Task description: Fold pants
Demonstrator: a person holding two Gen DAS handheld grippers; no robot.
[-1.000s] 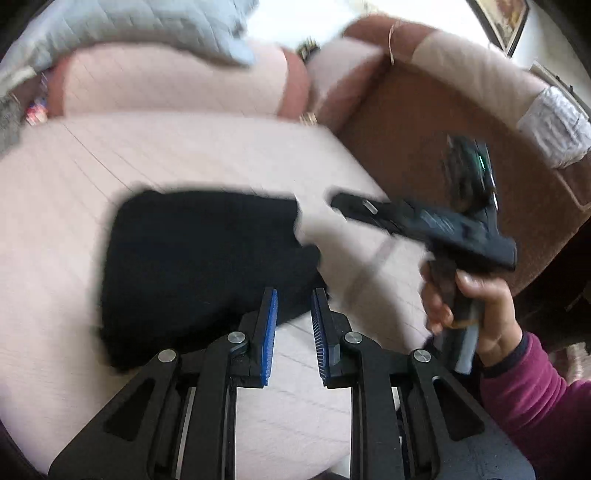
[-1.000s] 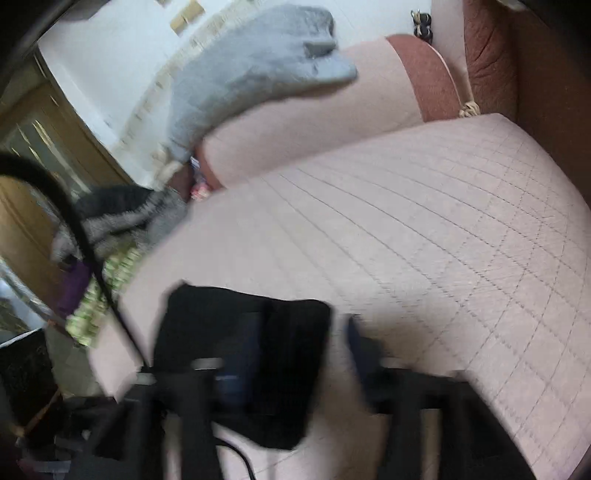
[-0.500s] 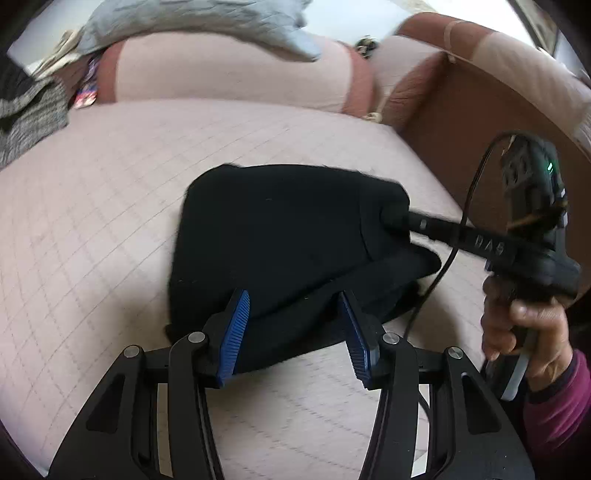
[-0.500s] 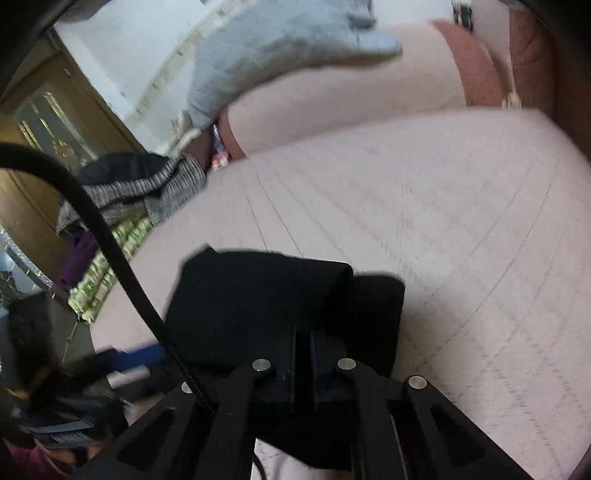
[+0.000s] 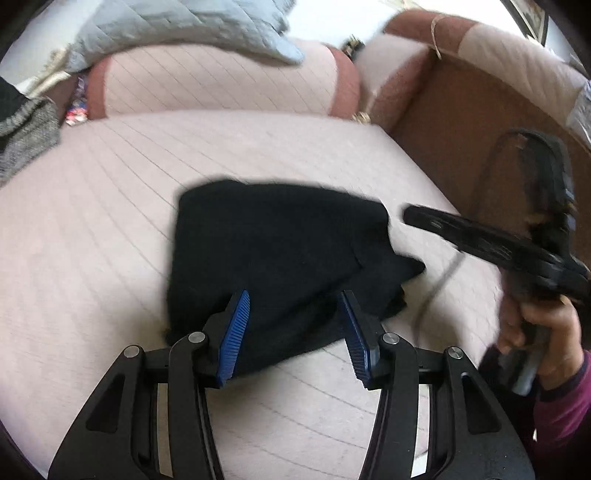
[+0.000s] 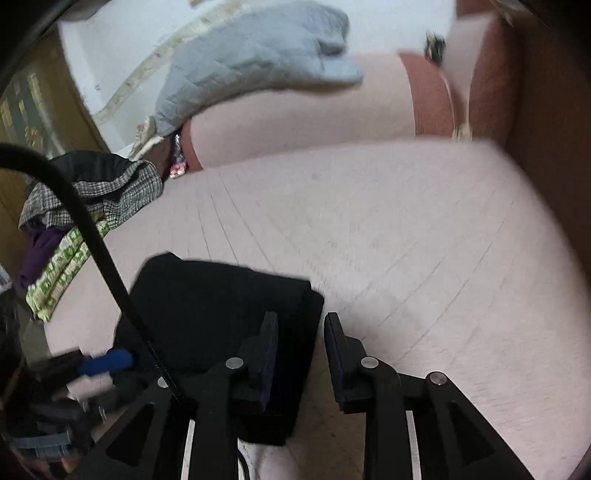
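The black pants (image 5: 273, 251) lie in a folded bundle on the pink quilted seat cushion (image 5: 92, 229). My left gripper (image 5: 294, 299) hovers open over their near edge, the blue pads (image 5: 234, 332) standing wide apart with cloth showing beneath them. In the right wrist view the pants (image 6: 207, 306) are at lower left. My right gripper (image 6: 301, 321) is over their right edge with its jaws opening and a clear gap between them, pressing on nothing. From the left wrist view the right gripper (image 5: 480, 240) is off the cloth, held by a hand (image 5: 535, 332).
A grey quilted blanket (image 5: 177, 33) drapes over the sofa back. A checked garment heap (image 6: 92, 199) and a green patterned cloth (image 6: 59, 273) sit at the left end. A brown armrest (image 5: 461, 122) bounds the right side. A black cable (image 6: 88, 229) crosses the right wrist view.
The right gripper, shut at the pants' right edge half a second ago, has parted its jaws and drawn away to the right. The left jaws stay spread over the near edge.
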